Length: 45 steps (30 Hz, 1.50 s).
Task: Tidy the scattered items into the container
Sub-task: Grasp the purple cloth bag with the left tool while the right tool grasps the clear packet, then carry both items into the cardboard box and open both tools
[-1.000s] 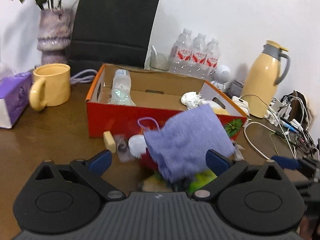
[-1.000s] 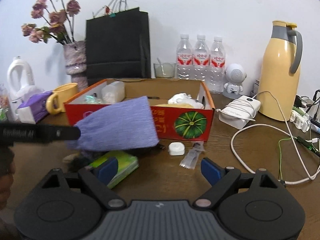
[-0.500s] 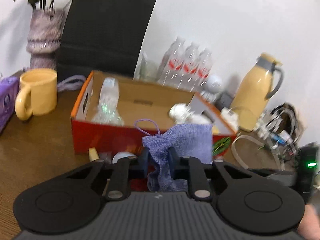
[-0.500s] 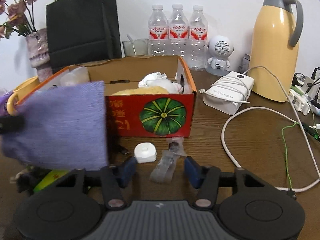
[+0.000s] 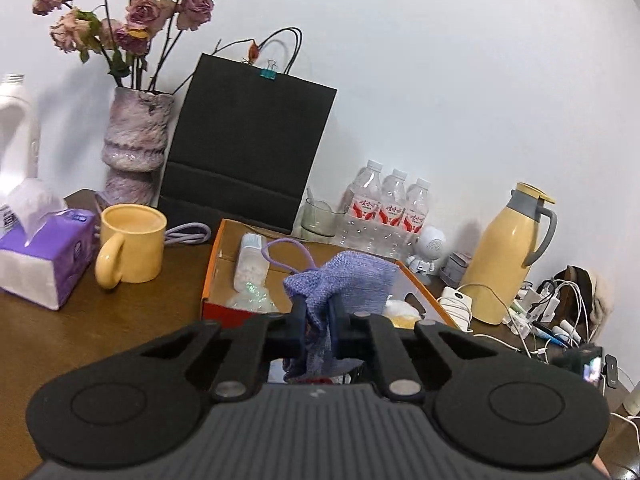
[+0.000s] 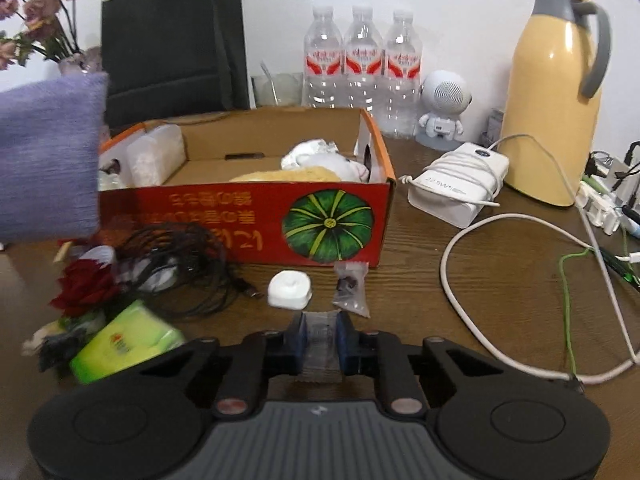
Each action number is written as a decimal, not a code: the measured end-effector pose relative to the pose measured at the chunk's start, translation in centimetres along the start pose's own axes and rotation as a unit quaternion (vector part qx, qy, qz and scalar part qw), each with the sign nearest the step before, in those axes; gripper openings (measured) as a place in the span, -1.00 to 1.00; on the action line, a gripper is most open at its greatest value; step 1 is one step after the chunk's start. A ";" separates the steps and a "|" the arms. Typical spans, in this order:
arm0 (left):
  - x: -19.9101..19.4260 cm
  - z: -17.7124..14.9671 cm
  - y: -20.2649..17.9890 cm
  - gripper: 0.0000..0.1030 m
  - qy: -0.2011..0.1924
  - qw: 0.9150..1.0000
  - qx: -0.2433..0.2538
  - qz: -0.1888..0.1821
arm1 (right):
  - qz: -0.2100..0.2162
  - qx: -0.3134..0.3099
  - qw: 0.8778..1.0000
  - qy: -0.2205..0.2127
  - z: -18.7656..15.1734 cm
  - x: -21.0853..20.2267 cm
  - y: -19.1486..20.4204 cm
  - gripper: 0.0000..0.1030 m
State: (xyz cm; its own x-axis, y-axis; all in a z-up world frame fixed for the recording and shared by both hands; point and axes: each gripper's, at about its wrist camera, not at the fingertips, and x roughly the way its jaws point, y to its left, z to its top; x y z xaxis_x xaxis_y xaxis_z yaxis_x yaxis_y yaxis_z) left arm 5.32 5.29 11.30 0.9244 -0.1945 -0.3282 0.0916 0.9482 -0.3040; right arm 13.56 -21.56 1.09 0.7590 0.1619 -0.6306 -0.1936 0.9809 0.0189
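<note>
Brown wooden desk (image 6: 500,300) against a white wall. Red-and-orange cardboard box (image 6: 240,216), pumpkin print on its front, holding a plastic bottle (image 5: 251,264) and white crumpled items. Purple knit cloth (image 5: 352,280), pinched in the left tool (image 5: 316,320), raised above the box's near wall. Black cable (image 6: 188,276), green packet (image 6: 124,340), white case (image 6: 289,289) on the desk before the box. Clear wrapper (image 6: 320,348) between the closing pads of the right tool (image 6: 320,340).
</note>
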 end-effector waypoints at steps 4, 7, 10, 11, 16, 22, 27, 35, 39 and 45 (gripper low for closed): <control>-1.5 -0.9 -0.2 -0.81 -0.001 1.000 0.001 0.008 | 0.009 -0.003 0.999 -0.031 -1.4 -4.1 0.1 -0.72; -2.4 -1.5 -0.6 -0.82 0.001 1.000 0.002 0.002 | 0.026 -0.001 0.998 -0.052 -2.2 -7.3 0.2 -0.73; -2.6 -1.4 -1.2 -0.82 -0.001 1.000 0.008 -0.007 | 0.034 -0.003 0.996 -0.081 -1.9 -10.1 0.4 -0.73; -2.4 -1.2 -1.4 -0.82 0.000 1.000 0.009 -0.013 | 0.038 -0.003 0.995 -0.091 -1.5 -10.8 0.4 -0.73; 1.1 2.6 -2.7 -0.82 -0.003 0.999 0.025 -0.040 | 0.047 -0.015 0.992 -0.120 2.5 -11.3 0.8 -0.72; 10.0 9.3 -3.0 -0.82 0.040 0.997 0.026 -0.061 | 0.086 -0.013 0.985 -0.146 11.5 -8.6 1.0 -0.72; 18.8 12.2 -3.1 -0.82 0.122 0.991 0.029 -0.047 | 0.117 -0.007 0.987 -0.111 18.9 -3.1 0.4 -0.72; 30.3 9.7 -1.4 -0.82 0.249 0.967 0.022 0.052 | 0.121 0.022 0.991 0.047 24.0 10.4 -0.1 -0.72; 33.3 7.2 -1.3 -0.81 0.269 0.957 0.059 0.093 | 0.101 0.023 0.989 0.102 23.2 15.9 0.1 -0.73; 34.0 6.0 -0.5 -0.43 0.280 0.953 0.076 0.092 | 0.079 0.007 0.985 0.155 21.6 20.7 1.0 -0.66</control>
State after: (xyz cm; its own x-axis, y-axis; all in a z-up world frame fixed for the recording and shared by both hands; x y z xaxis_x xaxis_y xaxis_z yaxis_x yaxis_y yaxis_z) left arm 38.91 -0.29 5.65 0.5920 -0.0846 -0.8015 0.0394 0.9963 -0.0760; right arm 42.56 -14.93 4.84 0.4943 0.2742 -0.8249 -0.2840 0.9478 0.1449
